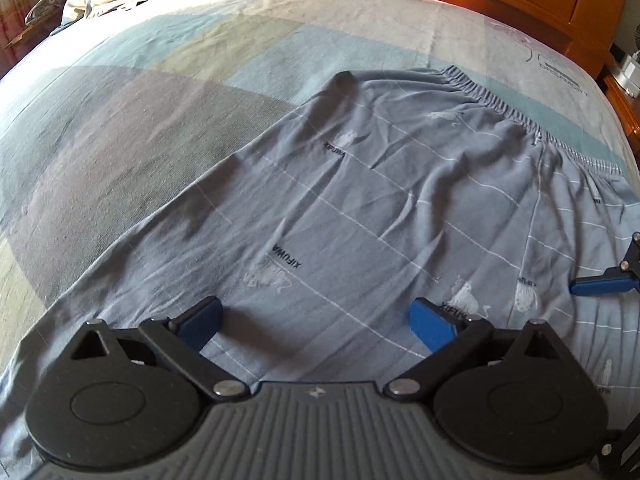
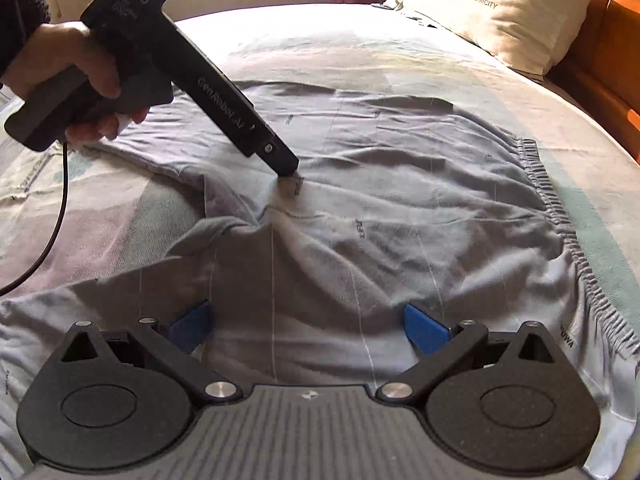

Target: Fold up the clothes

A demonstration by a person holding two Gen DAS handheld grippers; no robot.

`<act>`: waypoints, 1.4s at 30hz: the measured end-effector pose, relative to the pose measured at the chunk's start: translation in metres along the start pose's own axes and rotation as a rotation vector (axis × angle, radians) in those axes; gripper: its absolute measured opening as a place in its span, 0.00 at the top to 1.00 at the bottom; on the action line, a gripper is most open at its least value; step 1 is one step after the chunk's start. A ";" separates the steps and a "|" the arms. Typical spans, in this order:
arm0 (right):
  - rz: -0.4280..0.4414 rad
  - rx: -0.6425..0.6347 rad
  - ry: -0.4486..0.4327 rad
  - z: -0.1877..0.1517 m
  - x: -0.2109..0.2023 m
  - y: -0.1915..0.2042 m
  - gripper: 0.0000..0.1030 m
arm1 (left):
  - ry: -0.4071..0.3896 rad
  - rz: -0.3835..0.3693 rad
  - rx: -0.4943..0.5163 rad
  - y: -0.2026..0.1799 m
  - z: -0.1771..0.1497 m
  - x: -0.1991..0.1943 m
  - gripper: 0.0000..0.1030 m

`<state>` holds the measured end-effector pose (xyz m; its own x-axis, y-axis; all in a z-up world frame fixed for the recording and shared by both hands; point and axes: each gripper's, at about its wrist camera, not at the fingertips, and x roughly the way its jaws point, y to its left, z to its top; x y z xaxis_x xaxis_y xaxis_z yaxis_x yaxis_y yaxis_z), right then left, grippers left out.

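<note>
My left gripper [image 1: 316, 320] hangs low over the grey-blue pyjama shorts [image 1: 400, 208], its blue fingers [image 1: 432, 322] spread wide with nothing between them. The shorts lie spread on the bed sheet [image 1: 120, 120], the elastic waistband [image 1: 500, 100] running toward two o'clock in the left wrist view and the leg hems near me at six. At three o'clock there, one blue fingertip of my right gripper [image 1: 600, 284] pokes in over the cloth.

From the right wrist view, my right gripper [image 2: 308, 330] is also spread wide and empty, just above a rumpled leg. At ten o'clock a hand [image 2: 76, 76] grips the other tool's handle, whose tip presses down at the crotch seam [image 2: 292, 196], where the fabric bunches. A cream pillow [image 2: 500, 12] sits at one o'clock, against the wooden headboard [image 2: 600, 60].
</note>
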<state>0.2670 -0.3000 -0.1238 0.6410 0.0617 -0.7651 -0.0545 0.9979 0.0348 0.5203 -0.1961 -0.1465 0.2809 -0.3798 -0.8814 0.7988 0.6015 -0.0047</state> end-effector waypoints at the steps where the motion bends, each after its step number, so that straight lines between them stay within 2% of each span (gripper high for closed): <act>1: -0.002 0.001 -0.001 -0.005 -0.004 -0.001 0.00 | -0.004 -0.005 -0.004 0.003 0.000 0.001 0.01; 9: -0.032 -0.039 0.057 -0.040 -0.039 0.000 0.00 | 0.015 -0.025 -0.005 0.005 0.004 0.002 0.01; 12: -0.023 -0.050 0.120 -0.027 -0.039 -0.001 0.00 | 0.013 -0.031 -0.041 0.007 0.005 -0.011 0.03; 15: -0.025 -0.049 0.055 -0.009 -0.043 0.000 0.00 | -0.007 -0.032 -0.061 0.009 -0.003 -0.026 0.03; 18: 0.001 -0.047 0.043 0.006 -0.032 0.006 0.00 | -0.007 -0.018 -0.099 0.014 -0.016 -0.031 0.03; 24: 0.030 -0.028 0.117 -0.002 -0.010 0.014 0.00 | -0.007 0.009 -0.173 0.025 -0.043 -0.041 0.03; 26: 0.028 -0.067 0.100 -0.008 -0.013 0.016 0.00 | -0.007 0.018 -0.198 0.029 -0.051 -0.044 0.03; 31: 0.050 -0.090 0.136 -0.004 -0.012 0.013 0.00 | -0.014 0.057 -0.271 0.042 -0.069 -0.058 0.02; 37: 0.050 -0.103 0.165 0.007 -0.010 0.016 0.00 | 0.054 0.042 -0.415 0.061 -0.114 -0.064 0.02; 42: 0.050 -0.120 0.154 0.032 -0.013 0.018 0.00 | -0.008 0.102 -0.430 0.090 -0.113 -0.084 0.02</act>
<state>0.2822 -0.2821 -0.0928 0.5108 0.0981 -0.8541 -0.1805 0.9836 0.0051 0.5082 -0.0307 -0.1258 0.3519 -0.3078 -0.8840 0.4736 0.8731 -0.1155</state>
